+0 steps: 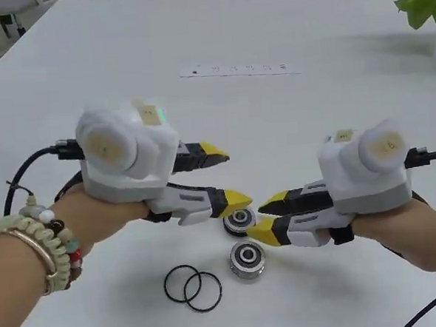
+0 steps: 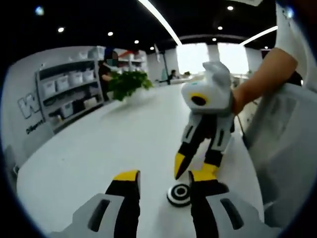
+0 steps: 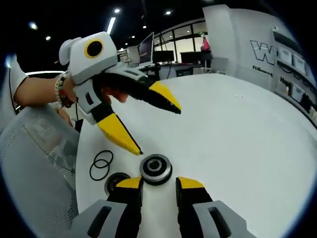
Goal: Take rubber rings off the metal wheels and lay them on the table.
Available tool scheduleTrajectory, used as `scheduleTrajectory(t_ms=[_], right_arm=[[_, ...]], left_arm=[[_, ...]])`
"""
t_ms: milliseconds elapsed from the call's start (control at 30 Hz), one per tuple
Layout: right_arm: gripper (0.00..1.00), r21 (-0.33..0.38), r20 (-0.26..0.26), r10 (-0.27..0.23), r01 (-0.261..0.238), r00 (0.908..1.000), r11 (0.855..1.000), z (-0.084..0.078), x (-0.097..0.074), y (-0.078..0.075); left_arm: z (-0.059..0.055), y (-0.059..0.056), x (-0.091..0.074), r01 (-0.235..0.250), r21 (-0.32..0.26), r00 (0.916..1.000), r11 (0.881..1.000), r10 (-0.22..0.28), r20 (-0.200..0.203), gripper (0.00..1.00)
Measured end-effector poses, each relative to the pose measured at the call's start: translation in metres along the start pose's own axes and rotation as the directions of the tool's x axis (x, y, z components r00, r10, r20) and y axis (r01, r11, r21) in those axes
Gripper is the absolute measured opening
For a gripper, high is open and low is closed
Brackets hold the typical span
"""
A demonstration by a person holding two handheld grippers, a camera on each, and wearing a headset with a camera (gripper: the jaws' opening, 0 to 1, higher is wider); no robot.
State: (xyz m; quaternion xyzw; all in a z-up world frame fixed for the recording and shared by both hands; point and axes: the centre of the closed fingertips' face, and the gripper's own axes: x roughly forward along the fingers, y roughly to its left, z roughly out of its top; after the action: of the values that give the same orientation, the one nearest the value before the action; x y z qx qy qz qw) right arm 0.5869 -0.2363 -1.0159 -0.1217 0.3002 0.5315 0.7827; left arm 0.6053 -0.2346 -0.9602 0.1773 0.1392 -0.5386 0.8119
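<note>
Two metal wheels lie flat on the white table point(image 1: 288, 107), one point(image 1: 239, 220) point(image 3: 156, 168) point(image 2: 179, 194) between the gripper tips, the other point(image 1: 247, 258) point(image 3: 116, 182) nearer me. Two black rubber rings point(image 1: 192, 286) point(image 3: 101, 166) lie overlapping on the table to their left. My left gripper point(image 1: 225, 175) point(image 2: 164, 176) point(image 3: 151, 124) is open, and its lower yellow tip hovers close to the far wheel's edge. My right gripper point(image 1: 268, 218) point(image 3: 159, 183) point(image 2: 195, 168) is open, its tips just short of that wheel, with nothing between them.
A strip of small printed marks point(image 1: 238, 69) lies on the far part of the table. A green plant point(image 1: 424, 1) point(image 2: 126, 83) stands at the far right corner. Cables point(image 1: 22, 175) trail from both grippers. Shelving with bins point(image 2: 67, 94) lines the room wall.
</note>
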Motion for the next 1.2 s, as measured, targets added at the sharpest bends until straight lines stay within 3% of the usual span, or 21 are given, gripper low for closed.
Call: scheduleTrajectory(t_ms=[133,333,500,533,700,800,1200], right_arm=[[0.24,-0.004,-0.016,0.01,-0.01,0.9998,1.0,-0.003,0.003,0.003],[0.27,-0.01,-0.037,0.018,-0.019,0.9991,1.0,-0.007,0.004,0.006],[0.28,-0.019,-0.023,0.01,-0.01,0.9997,1.0,-0.004,0.004,0.005],[0.27,-0.019,-0.02,0.009,-0.009,0.9998,1.0,-0.003,0.004,0.005],[0.26,-0.019,-0.009,0.004,-0.004,1.0,1.0,-0.001,0.006,0.006],[0.25,-0.021,-0.01,-0.002,0.002,0.9999,1.0,-0.001,0.007,0.005],[0.17,-0.052,-0.026,-0.007,0.006,0.9996,0.999,-0.005,0.003,0.003]], left_arm=[[-0.016,-0.013,0.007,0.04,0.015,0.9972,0.999,-0.039,-0.063,0.31],[-0.027,-0.018,0.011,0.049,-0.011,0.9947,0.999,-0.05,-0.09,0.26],[-0.035,-0.017,0.013,0.043,-0.025,0.9923,0.999,-0.045,-0.115,0.2],[-0.034,-0.016,0.012,0.036,-0.052,0.9941,0.998,-0.041,-0.1,0.2],[-0.039,-0.017,0.011,0.039,-0.1,0.9916,0.994,-0.051,-0.119,0.16],[-0.039,-0.017,0.012,0.039,-0.12,0.9928,0.992,-0.052,-0.108,0.15],[-0.039,-0.016,0.012,0.025,-0.136,0.9946,0.99,-0.038,-0.097,0.15]])
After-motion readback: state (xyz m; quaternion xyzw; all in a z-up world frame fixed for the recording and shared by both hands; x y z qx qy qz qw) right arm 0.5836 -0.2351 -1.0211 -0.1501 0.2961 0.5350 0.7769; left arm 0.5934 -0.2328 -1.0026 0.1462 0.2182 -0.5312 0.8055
